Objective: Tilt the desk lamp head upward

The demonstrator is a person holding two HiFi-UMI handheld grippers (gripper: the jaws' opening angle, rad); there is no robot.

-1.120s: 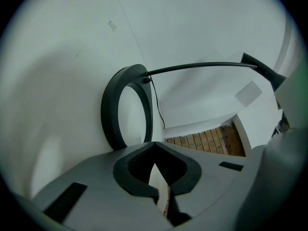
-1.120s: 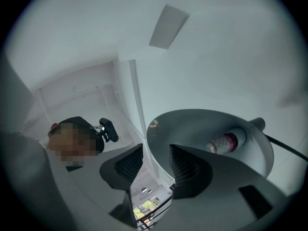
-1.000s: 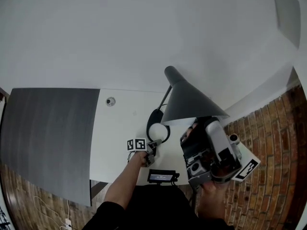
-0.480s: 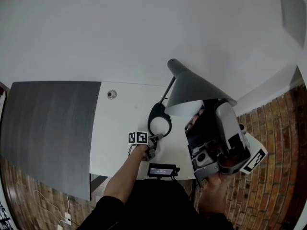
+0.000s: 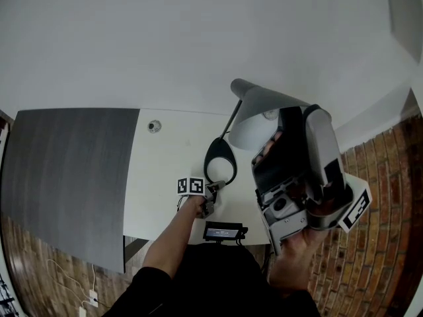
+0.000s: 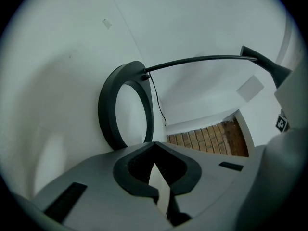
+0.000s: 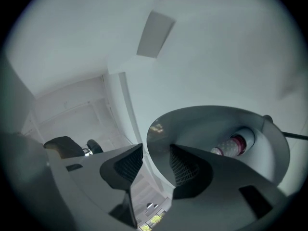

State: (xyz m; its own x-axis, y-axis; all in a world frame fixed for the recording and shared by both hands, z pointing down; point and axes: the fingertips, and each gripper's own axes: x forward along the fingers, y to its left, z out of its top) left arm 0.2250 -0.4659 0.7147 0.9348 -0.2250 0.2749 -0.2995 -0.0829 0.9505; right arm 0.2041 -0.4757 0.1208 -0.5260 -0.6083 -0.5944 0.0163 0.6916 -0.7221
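Shade [image 5: 261, 104] has swung up over the last second: opening faced desk [image 5: 165, 177], now faces outward, bulb [image 7: 230, 144] showing. Right gripper [image 7: 156, 153] rose with it. Jaws apart, straddling shade rim, one jaw inside, no clamp visible. Left gripper [image 6: 154, 146] closed, empty, parked near base [image 6: 108, 112]. Judgement: tilt mostly done, small lift left, then back out.

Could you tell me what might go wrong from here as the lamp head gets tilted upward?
1. The right claw only straddles the rim of the lamp shade, jaws apart, so the rim could slip out.
2. Its inner jaw sits near the bulb and might knock it.
3. The left claw is shut beside the ring base, seemingly not pinning it, so the base might slide or lift.
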